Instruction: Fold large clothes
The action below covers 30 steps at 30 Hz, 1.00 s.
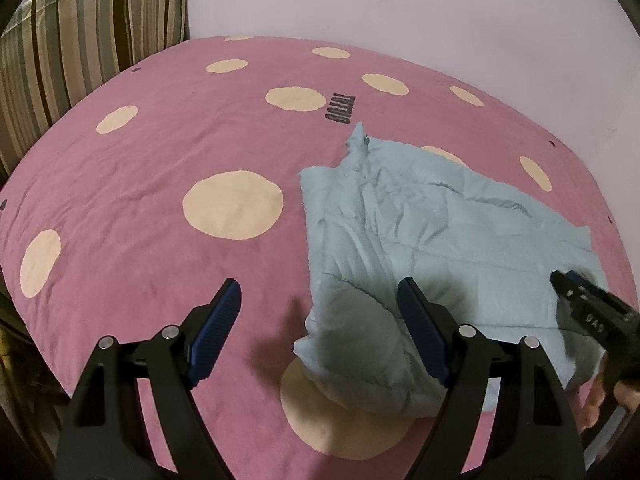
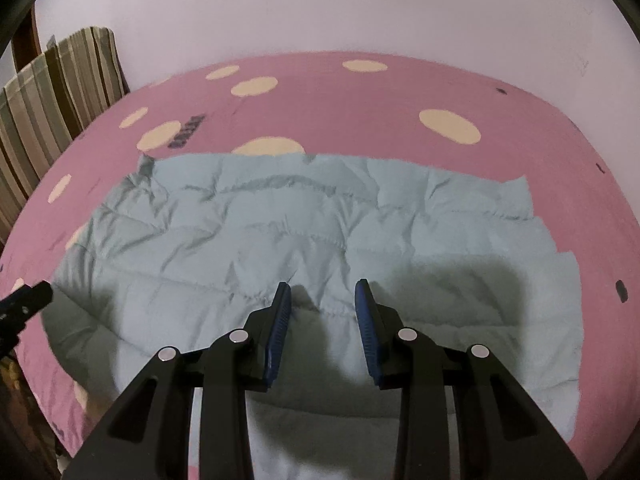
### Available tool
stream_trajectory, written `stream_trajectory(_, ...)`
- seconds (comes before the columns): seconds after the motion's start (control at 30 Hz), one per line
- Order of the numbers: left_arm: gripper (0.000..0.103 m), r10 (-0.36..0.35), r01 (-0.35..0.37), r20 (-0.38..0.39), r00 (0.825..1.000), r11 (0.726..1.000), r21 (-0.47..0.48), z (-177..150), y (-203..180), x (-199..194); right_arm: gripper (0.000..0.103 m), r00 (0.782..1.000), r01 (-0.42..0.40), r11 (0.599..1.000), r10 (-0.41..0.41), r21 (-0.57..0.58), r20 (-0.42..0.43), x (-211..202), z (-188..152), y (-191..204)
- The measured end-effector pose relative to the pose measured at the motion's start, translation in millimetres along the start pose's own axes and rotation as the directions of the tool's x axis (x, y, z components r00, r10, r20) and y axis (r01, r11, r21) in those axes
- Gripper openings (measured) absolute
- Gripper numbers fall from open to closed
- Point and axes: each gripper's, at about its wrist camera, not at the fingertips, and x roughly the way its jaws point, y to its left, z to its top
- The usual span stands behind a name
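Left to right across the bed point(image 1: 140, 168), pink with cream dots. Far left: striped cushion point(image 1: 80, 32) against the wall, clear of the work. Left gripper point(image 1: 320, 292): jaws wide apart, nothing between the pads; bare sheet lies under its left finger, while its right finger sits over the near left corner of the jacket point(image 1: 440, 232). That corner bulges up in a soft hump just inside the right pad, apparently not touching it. The jacket is pale blue, quilted, puffy; it lies spread right of the bed's centre, partly folded, its long edge running off to the right. Judgement: light, very soft, compressible, with a smooth shell likely to slide on itself and on the pads; not fragile. A pinch on the puffy middle would probably take only the top layer, so best hold is at a hem, corner or stitched seam, where the layers bunch thin. Right gripper point(image 2: 323, 292): jaws partly apart, empty, hanging over the jacket's point(image 2: 280, 220) near middle; the fabric lies below the gap, no fold caught in it. Its tip also shows at the right edge of the left view point(image 1: 576, 292), over the jacket's right side.
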Motion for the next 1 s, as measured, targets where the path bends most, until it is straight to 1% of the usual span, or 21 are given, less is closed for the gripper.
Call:
stream_trajectory(0.23,0.080,0.003,-0.003,-0.020,1.000,1.000,-0.001,3.4,0.3,13.5,0.034,0.999,0.024,1.000,-0.025,-0.016,-0.043,27.7,-12.3,1.3)
stream_trajectory(0.43,0.080,-0.001,0.002,-0.025,1.000,1.000,0.011,15.2,-6.9,28.1,0.034,0.999,0.028,0.999,-0.029,-0.022,-0.045,30.9,-15.8,2.4)
stream_trajectory(0.73,0.080,-0.004,0.006,-0.107,0.994,1.000,0.014,30.4,-17.6,70.6,0.034,0.999,0.034,0.999,-0.035,-0.030,-0.034,31.9,-16.9,4.1)
stream_trajectory(1.0,0.080,-0.027,0.027,-0.172,0.985,1.000,-0.002,34.0,-19.4,94.4,0.034,0.999,0.035,0.999,-0.035,-0.029,-0.025,32.8,-19.0,5.0)
